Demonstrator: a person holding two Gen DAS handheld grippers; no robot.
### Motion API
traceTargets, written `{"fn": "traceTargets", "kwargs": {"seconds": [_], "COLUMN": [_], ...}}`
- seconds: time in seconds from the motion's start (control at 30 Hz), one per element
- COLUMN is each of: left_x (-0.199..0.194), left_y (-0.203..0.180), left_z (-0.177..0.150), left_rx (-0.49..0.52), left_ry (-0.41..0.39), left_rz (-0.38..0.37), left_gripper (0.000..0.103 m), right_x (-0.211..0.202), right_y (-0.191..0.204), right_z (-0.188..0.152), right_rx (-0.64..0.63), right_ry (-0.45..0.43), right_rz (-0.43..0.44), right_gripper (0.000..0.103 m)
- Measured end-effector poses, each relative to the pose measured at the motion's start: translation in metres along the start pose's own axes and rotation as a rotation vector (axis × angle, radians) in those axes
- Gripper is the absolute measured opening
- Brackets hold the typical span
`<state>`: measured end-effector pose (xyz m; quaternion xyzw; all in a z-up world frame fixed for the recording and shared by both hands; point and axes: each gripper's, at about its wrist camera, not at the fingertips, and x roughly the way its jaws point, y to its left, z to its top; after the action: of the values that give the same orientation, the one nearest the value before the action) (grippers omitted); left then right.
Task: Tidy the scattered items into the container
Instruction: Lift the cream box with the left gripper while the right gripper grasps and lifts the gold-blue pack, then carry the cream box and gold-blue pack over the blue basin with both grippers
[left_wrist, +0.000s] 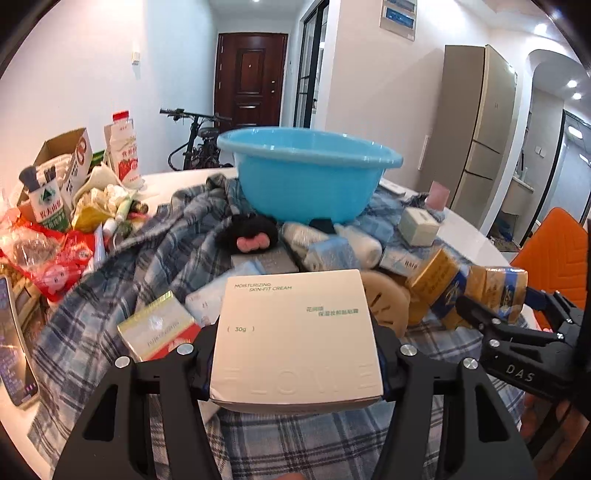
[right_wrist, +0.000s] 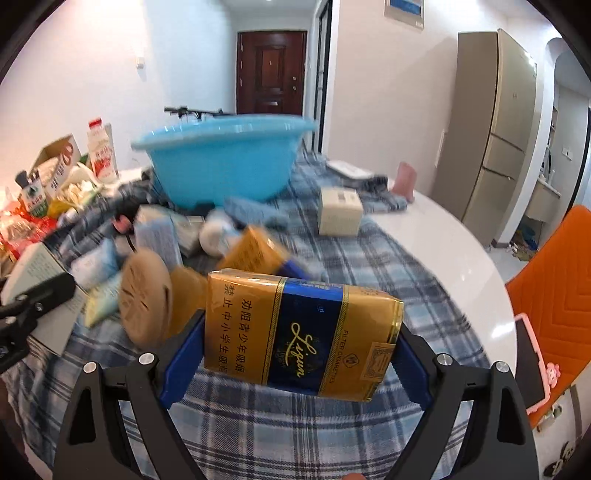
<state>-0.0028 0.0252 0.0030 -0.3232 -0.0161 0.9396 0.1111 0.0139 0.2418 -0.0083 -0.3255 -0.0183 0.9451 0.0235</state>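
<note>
The left tongs (left_wrist: 295, 354) clamp a white cream box (left_wrist: 295, 339); the right tongs (right_wrist: 295, 354) clamp a gold cigarette pack (right_wrist: 303, 332). Beyond lies clutter on the worktop (right_wrist: 436, 243). Carry both level over the blue basin (left_wrist: 306, 177), clearing its rim before release.

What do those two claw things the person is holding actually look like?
Both are matte black plastic frames with triangular cut-outs and round silver bolt heads. The right gripper has bright blue finger pads. Seen from the left gripper, its body carries white letters "DAS". No cables or sleeves are visible.
</note>
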Motion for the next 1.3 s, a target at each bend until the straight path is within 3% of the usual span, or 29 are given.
{"fn": "traceTargets", "kwargs": {"seconds": [0.57,0.63,0.7,0.83,0.87,0.93,0.97,1.0,1.1,1.3], "left_x": [-0.038,-0.041,-0.039,-0.030,-0.026,-0.022,-0.020,-0.019,-0.017,0.003], "left_y": [-0.001,-0.001,0.000,0.006,0.008,0.012,0.014,0.016,0.021,0.004], "left_z": [0.105,0.113,0.121,0.128,0.129,0.125,0.121,0.115,0.085,0.014], "left_rx": [0.046,0.056,0.063,0.055,0.054,0.045,0.041,0.037,0.033,0.093], "left_ry": [-0.230,-0.252,-0.245,-0.224,-0.216,-0.204,-0.195,-0.186,-0.128,0.018], "left_rz": [0.071,0.085,0.087,0.070,0.080,0.121,0.131,0.124,0.083,0.086], "left_gripper": [0.060,0.054,0.039,0.040,0.046,0.069,0.095,0.103,0.103,0.103], "right_x": [-0.041,-0.044,-0.044,-0.040,-0.039,-0.035,-0.031,-0.028,-0.016,-0.008], "right_y": [0.033,0.037,0.041,0.048,0.050,0.051,0.052,0.052,0.049,0.039], "right_z": [0.123,0.136,0.148,0.165,0.168,0.172,0.173,0.175,0.178,0.166], "right_rx": [-0.071,-0.079,-0.087,-0.097,-0.102,-0.108,-0.109,-0.109,-0.101,-0.082], "right_ry": [-0.255,-0.277,-0.288,-0.298,-0.298,-0.295,-0.291,-0.286,-0.272,-0.259], "right_rz": [0.119,0.126,0.128,0.143,0.143,0.145,0.143,0.143,0.139,0.144], "right_gripper": [0.092,0.092,0.092,0.092,0.092,0.092,0.092,0.092,0.092,0.092]}}
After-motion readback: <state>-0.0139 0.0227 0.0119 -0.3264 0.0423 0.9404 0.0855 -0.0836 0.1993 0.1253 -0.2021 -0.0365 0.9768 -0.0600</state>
